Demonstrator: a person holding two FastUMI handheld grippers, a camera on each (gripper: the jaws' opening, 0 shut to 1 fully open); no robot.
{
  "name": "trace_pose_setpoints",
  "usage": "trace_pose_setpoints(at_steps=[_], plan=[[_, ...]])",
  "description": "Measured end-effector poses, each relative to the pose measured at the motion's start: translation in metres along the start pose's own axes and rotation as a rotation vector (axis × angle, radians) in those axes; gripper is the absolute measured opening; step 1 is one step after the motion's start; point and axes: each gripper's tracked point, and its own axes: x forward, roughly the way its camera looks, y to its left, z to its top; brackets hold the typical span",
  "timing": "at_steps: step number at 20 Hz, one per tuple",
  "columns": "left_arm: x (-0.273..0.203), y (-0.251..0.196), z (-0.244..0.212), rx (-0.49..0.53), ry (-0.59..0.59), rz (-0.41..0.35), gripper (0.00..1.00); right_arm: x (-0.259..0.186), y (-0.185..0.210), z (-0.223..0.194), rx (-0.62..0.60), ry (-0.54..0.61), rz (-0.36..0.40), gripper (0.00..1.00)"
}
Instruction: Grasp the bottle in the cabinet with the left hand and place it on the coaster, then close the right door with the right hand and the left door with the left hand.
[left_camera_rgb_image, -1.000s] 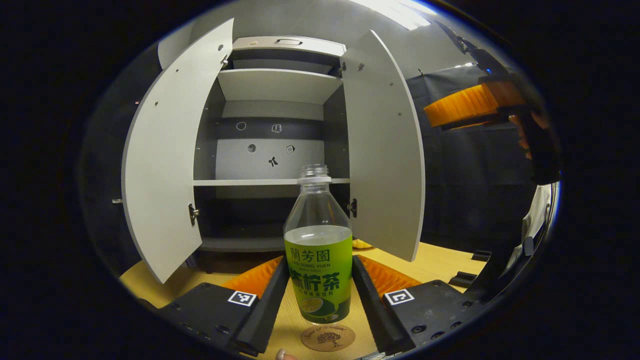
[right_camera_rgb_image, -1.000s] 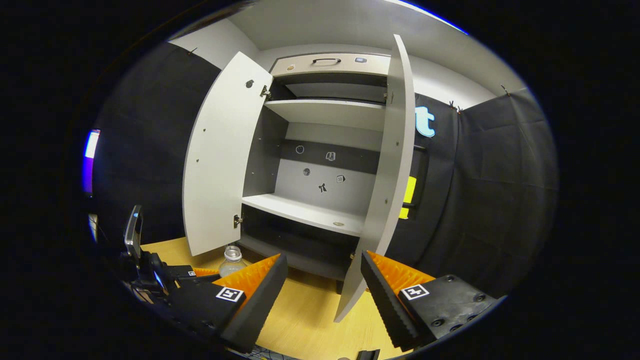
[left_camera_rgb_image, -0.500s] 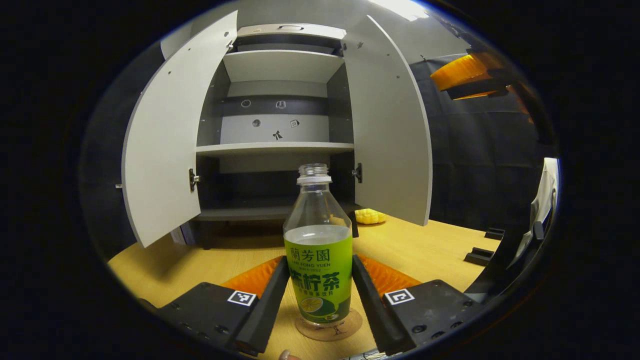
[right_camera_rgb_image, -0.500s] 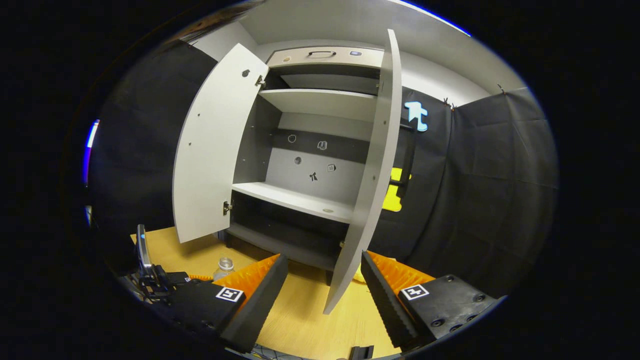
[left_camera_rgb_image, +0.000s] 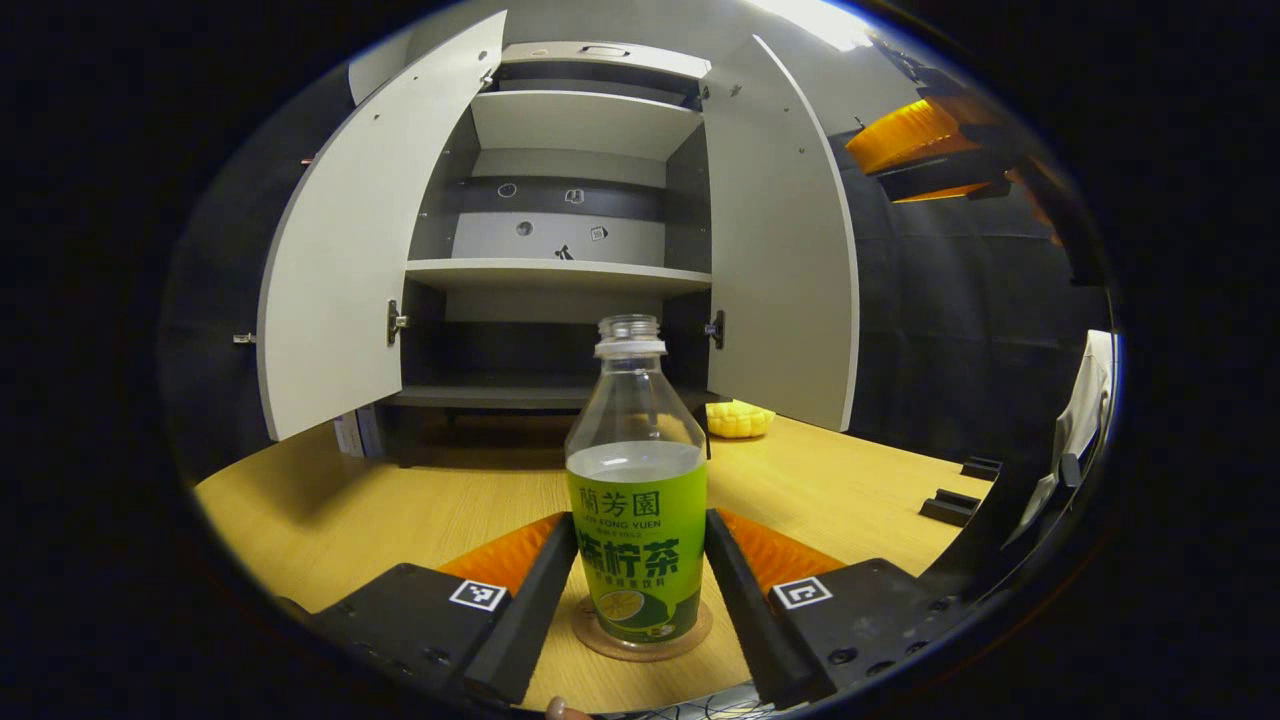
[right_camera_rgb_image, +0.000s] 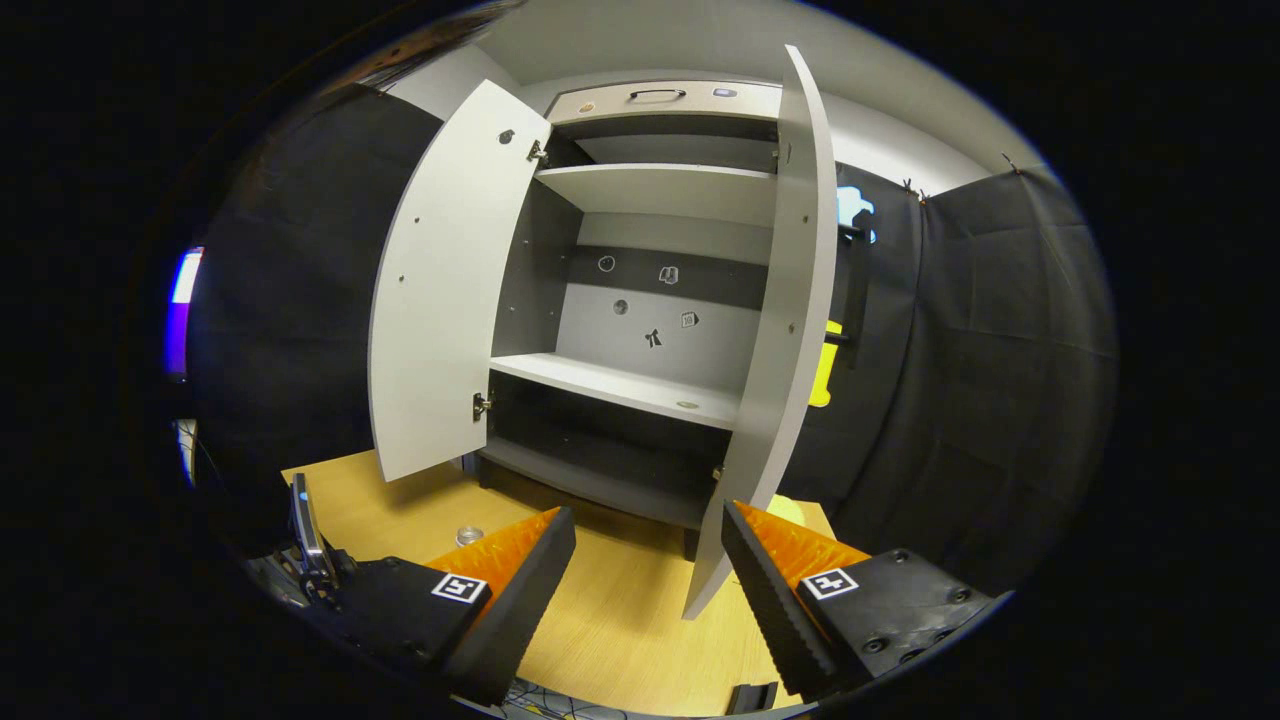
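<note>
- Table (left_camera_rgb_image: 400, 500): light wood top.
- Yellow object (left_camera_rgb_image: 740, 418): lay on the table by the foot of a door; kind could not be told.
- Black blocks (left_camera_rgb_image: 960, 500): two, on the table's far side.
- Stickers (right_camera_rgb_image: 650, 305): small, several, on a grey back panel.
- Handle (right_camera_rgb_image: 657, 94): dark, on a top panel.
</note>
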Motion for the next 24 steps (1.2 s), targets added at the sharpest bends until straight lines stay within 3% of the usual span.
trace_pose_setpoints(at_steps=[2, 4, 11, 16, 21, 24], plan=[[0.0, -0.003, 0.0, 0.025, 0.006, -0.004, 0.83, 0.002, 0.002, 0.001, -0.002, -0.002, 0.008, 0.98], [0.001, -0.002, 0.006, 0.059, -0.005, -0.006, 0.97, 0.004, 0.003, 0.004, -0.004, -0.006, 0.015, 0.98], [0.01, -0.007, 0.038, 0.101, -0.016, -0.022, 0.97, 0.01, 0.006, 0.02, 0.055, -0.029, 0.042, 0.98], [0.015, 0.003, 0.097, 0.118, -0.056, 0.013, 0.96, 0.013, -0.001, 0.042, 0.079, -0.07, 0.046, 0.98], [0.012, -0.008, 0.184, 0.098, -0.131, -0.031, 0.96, 0.016, -0.019, 0.075, 0.08, -0.138, 0.026, 0.98], [-0.002, -0.012, 0.237, 0.087, -0.163, -0.052, 0.96, 0.016, -0.049, 0.091, 0.101, -0.169, -0.032, 0.98]])
